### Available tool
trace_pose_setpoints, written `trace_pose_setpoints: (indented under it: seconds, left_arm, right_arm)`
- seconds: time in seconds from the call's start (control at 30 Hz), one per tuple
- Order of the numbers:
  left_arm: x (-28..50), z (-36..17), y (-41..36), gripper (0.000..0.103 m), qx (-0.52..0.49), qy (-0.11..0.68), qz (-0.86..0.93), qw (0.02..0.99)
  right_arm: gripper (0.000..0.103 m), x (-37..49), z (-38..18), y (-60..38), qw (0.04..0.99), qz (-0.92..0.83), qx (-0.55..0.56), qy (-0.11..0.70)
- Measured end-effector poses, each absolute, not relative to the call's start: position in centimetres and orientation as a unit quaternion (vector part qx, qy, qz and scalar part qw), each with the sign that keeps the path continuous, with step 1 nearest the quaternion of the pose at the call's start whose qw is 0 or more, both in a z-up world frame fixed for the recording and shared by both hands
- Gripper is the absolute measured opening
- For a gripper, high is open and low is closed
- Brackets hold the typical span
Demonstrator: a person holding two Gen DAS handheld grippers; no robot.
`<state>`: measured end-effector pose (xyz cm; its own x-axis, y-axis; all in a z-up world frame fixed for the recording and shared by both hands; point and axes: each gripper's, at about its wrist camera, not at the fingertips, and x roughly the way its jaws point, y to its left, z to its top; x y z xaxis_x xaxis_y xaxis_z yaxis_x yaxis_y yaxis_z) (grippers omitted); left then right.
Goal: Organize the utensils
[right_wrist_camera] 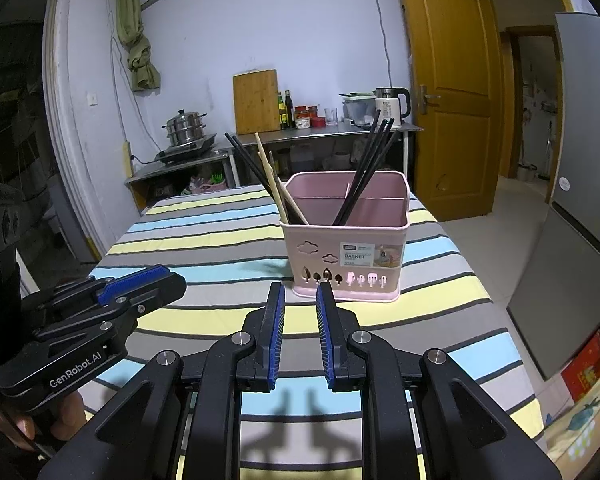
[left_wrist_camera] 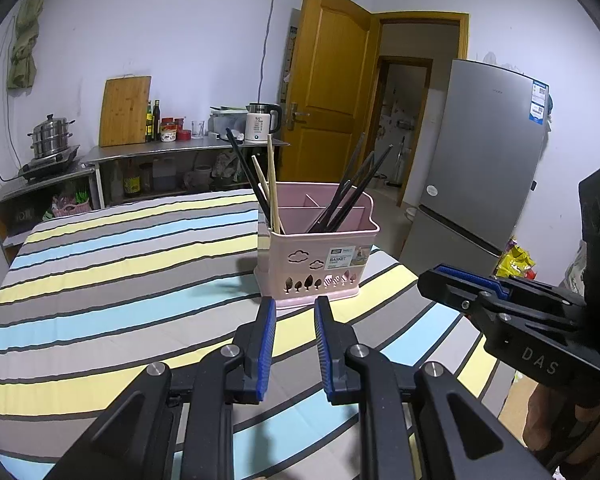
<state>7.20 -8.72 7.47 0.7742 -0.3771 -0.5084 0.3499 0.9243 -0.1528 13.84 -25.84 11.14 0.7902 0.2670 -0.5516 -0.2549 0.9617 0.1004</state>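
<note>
A pink utensil basket (left_wrist_camera: 320,268) (right_wrist_camera: 346,256) stands upright on the striped tablecloth (left_wrist_camera: 120,264) (right_wrist_camera: 204,236). Black chopsticks (left_wrist_camera: 348,192) (right_wrist_camera: 366,168) lean in its right compartment. More black chopsticks (left_wrist_camera: 246,172) (right_wrist_camera: 252,168) and wooden chopsticks (left_wrist_camera: 271,184) (right_wrist_camera: 274,180) lean in its left compartment. My left gripper (left_wrist_camera: 295,304) is open and empty, just short of the basket. It also shows in the right wrist view (right_wrist_camera: 140,284). My right gripper (right_wrist_camera: 300,290) is open and empty before the basket. It also shows in the left wrist view (left_wrist_camera: 452,284).
A steel counter (left_wrist_camera: 160,150) (right_wrist_camera: 320,130) at the back carries a cutting board (left_wrist_camera: 125,111), bottles, a kettle (left_wrist_camera: 262,122) and a steamer pot (left_wrist_camera: 52,136). A grey fridge (left_wrist_camera: 480,160) stands right of the table, beside a yellow door (left_wrist_camera: 328,92).
</note>
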Motion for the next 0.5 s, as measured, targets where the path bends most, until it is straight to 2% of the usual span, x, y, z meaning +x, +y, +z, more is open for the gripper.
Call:
trace_pose_setpoints:
  seconds: [0.5]
  left_arm:
    - [7.02,7.26,-8.94,0.019,-0.023,0.273,-0.197,0.941]
  right_arm:
    - [0.017,13.93,10.83,-25.75,0.945,0.139,0.012,0.297]
